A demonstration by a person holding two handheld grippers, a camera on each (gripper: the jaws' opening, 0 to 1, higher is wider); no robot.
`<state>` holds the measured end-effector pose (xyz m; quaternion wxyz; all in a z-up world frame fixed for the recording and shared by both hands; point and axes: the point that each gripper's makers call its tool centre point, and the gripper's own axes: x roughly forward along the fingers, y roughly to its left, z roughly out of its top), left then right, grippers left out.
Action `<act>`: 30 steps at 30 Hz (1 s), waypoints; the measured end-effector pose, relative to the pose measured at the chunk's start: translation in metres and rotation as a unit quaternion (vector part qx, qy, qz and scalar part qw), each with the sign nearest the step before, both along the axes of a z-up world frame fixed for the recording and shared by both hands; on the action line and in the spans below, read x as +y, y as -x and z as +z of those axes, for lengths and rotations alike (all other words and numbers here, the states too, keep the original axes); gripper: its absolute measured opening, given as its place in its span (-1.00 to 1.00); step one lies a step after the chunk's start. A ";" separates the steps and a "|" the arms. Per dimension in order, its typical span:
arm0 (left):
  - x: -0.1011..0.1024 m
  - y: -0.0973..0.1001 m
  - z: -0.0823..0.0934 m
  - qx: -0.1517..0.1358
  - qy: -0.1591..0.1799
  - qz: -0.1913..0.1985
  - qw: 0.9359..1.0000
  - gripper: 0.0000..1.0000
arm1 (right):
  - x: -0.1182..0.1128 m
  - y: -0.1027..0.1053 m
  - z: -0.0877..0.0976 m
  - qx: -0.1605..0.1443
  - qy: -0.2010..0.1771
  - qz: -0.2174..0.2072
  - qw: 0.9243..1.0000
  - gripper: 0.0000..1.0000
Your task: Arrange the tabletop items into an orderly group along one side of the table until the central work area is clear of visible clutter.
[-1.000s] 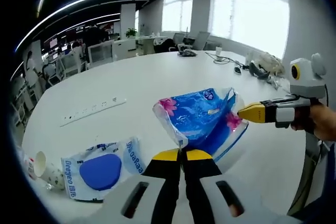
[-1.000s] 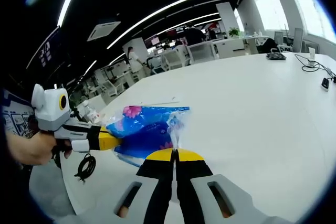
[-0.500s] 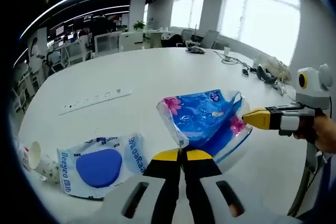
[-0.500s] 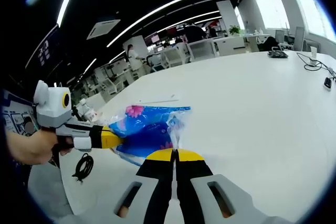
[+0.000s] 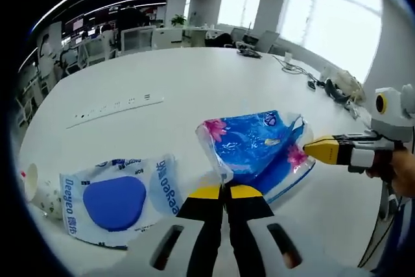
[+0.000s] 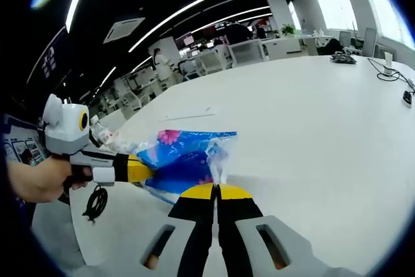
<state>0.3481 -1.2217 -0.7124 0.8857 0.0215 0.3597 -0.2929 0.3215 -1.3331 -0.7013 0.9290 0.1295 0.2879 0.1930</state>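
Note:
A blue flowered plastic pack (image 5: 256,147) hangs above the white table, held at both ends. My left gripper (image 5: 225,190) is shut on its near clear edge. My right gripper (image 5: 312,148) comes in from the right of the left gripper view, shut on the pack's far edge. In the right gripper view the same blue pack (image 6: 181,160) stretches between my right gripper (image 6: 215,190), shut on its crinkled corner, and my left gripper (image 6: 139,170), held by a hand at the left. A white and blue wipes pack (image 5: 117,198) lies flat on the table at lower left.
A paper cup (image 5: 35,192) lies on its side left of the wipes pack. A white power strip (image 5: 115,109) lies further out on the table (image 5: 194,82). Cables and small devices (image 5: 324,85) crowd the far right edge. A black cable (image 6: 96,204) lies near the left hand. Office desks and chairs stand beyond.
Both views have shifted a little as the hands moved; the blue pack stays stretched between both shut grippers. The wipes pack and cup sit lower and further left in the left gripper view.

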 end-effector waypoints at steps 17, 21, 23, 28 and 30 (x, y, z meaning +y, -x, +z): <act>0.001 -0.004 -0.024 0.034 -0.009 0.015 0.999 -0.97 | 0.000 -0.005 -0.027 0.030 0.008 0.005 1.000 -1.00; 0.001 -0.005 -0.028 0.042 -0.006 0.021 0.999 -0.96 | -0.001 -0.005 -0.032 0.036 0.010 0.003 0.999 -1.00; 0.001 -0.004 -0.030 0.046 -0.006 0.022 0.999 -0.96 | -0.001 -0.005 -0.033 0.037 0.009 0.003 0.999 -1.00; 0.003 -0.004 -0.034 0.051 -0.009 0.028 0.998 -0.96 | 0.000 -0.005 -0.039 0.043 0.014 0.004 0.999 -1.00; 0.003 -0.005 -0.034 0.053 -0.007 0.032 0.998 -0.96 | 0.000 -0.006 -0.040 0.045 0.010 0.001 0.999 -1.00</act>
